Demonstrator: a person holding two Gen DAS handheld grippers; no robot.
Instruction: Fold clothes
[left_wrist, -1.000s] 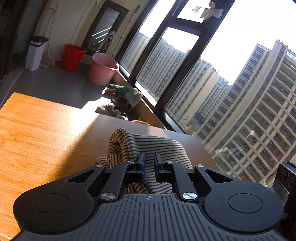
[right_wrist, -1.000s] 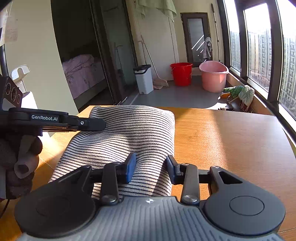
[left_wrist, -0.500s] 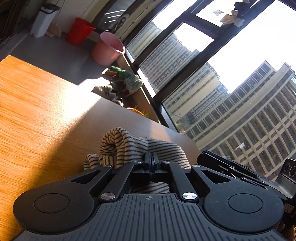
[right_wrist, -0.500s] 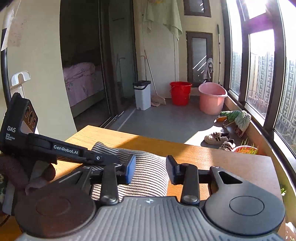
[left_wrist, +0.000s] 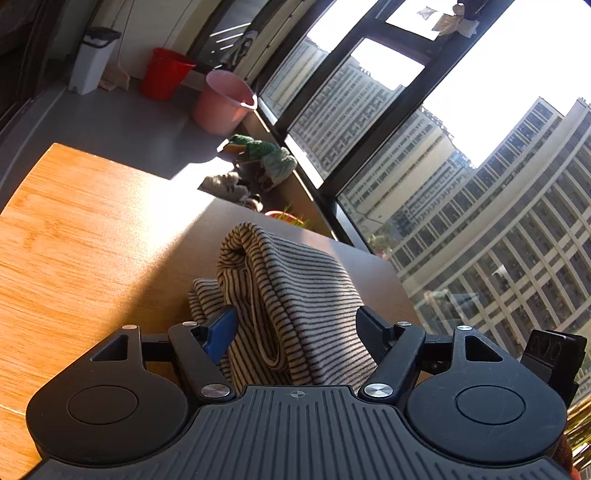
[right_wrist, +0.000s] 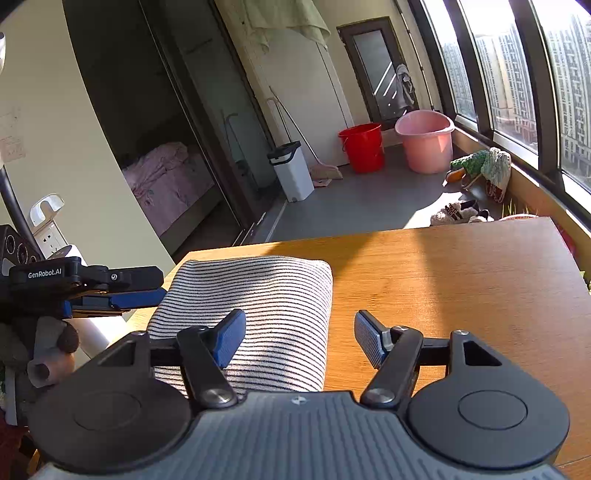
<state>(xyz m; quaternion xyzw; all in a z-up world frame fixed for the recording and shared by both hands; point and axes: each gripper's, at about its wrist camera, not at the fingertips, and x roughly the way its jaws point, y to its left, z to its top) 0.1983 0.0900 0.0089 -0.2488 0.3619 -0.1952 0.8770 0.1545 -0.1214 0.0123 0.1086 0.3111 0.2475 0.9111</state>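
Striped knit garment (right_wrist: 258, 314), soft and ribbed in black and cream, lies folded into a thick rectangle at the wooden table's (right_wrist: 461, 280) left edge. The right gripper (right_wrist: 299, 336) hangs just above its near end, blue-padded jaws spread wide and holding nothing. The left gripper (left_wrist: 297, 332), jaws also wide apart, straddles the bunched layered side of the fold, its grip released. Sun streaks the smooth grain.
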